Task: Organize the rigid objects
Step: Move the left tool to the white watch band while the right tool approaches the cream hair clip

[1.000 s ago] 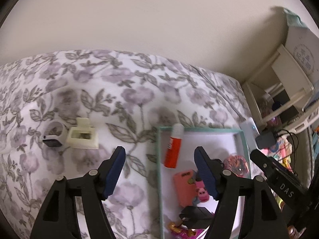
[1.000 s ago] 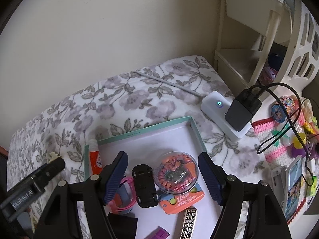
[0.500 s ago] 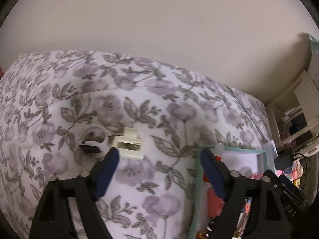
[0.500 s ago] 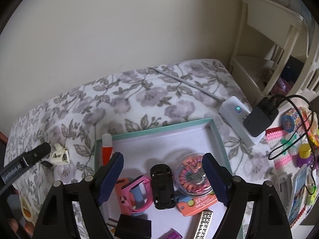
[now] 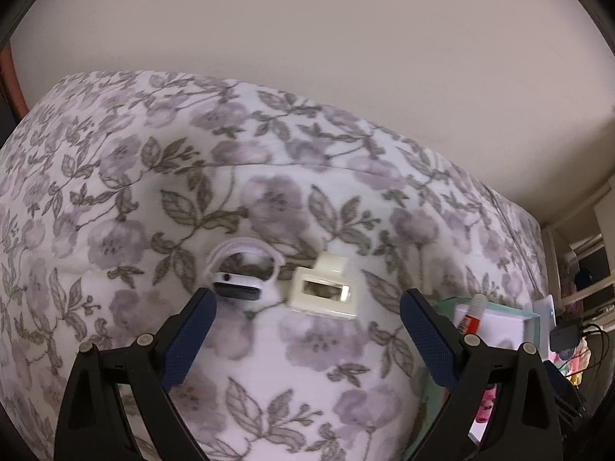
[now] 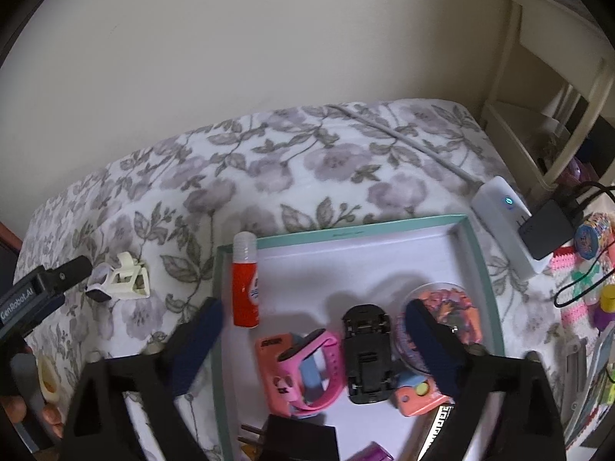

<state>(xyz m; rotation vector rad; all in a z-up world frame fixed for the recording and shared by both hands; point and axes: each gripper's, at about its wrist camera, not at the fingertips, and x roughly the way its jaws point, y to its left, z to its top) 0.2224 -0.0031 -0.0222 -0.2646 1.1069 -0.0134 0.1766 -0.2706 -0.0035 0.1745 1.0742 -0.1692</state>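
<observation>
Black left tongs [image 6: 46,292], lettered "GenRobot.AI", and right tongs [image 6: 311,332] are both opening, empty.

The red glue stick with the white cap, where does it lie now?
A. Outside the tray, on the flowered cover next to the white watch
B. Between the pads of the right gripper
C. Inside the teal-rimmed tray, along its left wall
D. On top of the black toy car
C: in the right wrist view the glue stick lies on the white floor of the tray, against its left wall, apart from everything else.
</observation>
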